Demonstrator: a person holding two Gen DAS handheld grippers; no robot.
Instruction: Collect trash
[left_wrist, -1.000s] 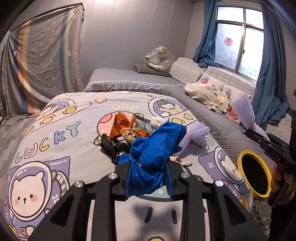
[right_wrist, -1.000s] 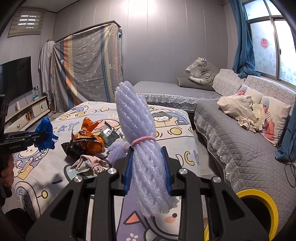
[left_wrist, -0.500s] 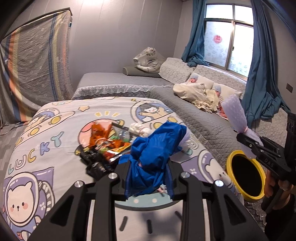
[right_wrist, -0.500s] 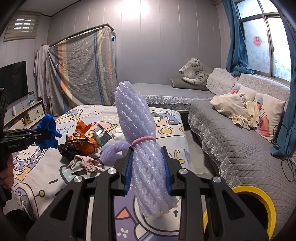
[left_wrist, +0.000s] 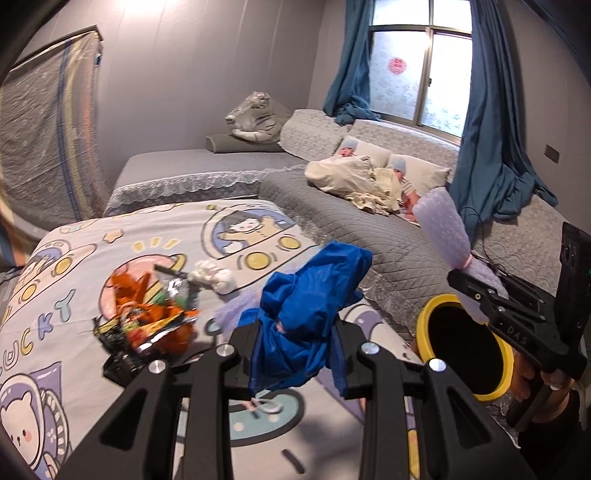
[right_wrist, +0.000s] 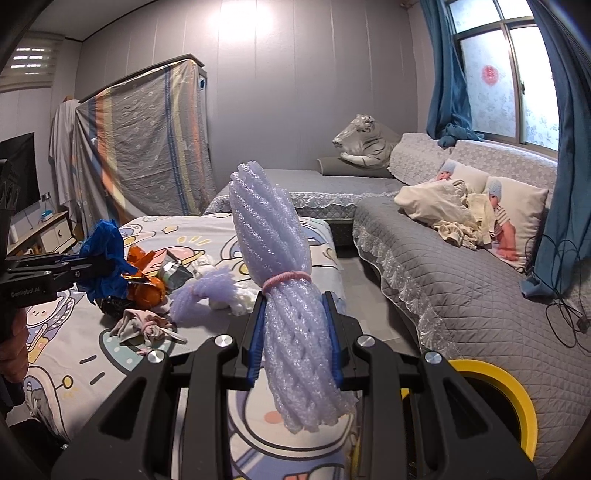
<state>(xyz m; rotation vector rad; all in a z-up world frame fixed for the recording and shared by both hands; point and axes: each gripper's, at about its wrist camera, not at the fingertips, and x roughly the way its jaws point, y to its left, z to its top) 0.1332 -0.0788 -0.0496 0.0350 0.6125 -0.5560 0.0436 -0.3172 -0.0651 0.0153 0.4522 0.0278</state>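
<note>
Firmly clamped in the left claw (left_wrist: 295, 347): a blue bag (left_wrist: 310, 306). Pinched likewise in the right claw (right_wrist: 293, 343): a foam net (right_wrist: 280, 266), yellow-rimmed bin (right_wrist: 517, 398) just below-right.

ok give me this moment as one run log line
left gripper: shut on blue bag | right gripper: shut on purple foam net | yellow-rimmed bin: beside bed | wrappers: on bed

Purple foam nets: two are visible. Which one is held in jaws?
The pink-banded foam net bundle upright in the right gripper; the loose foam net lies on the bed.
</note>
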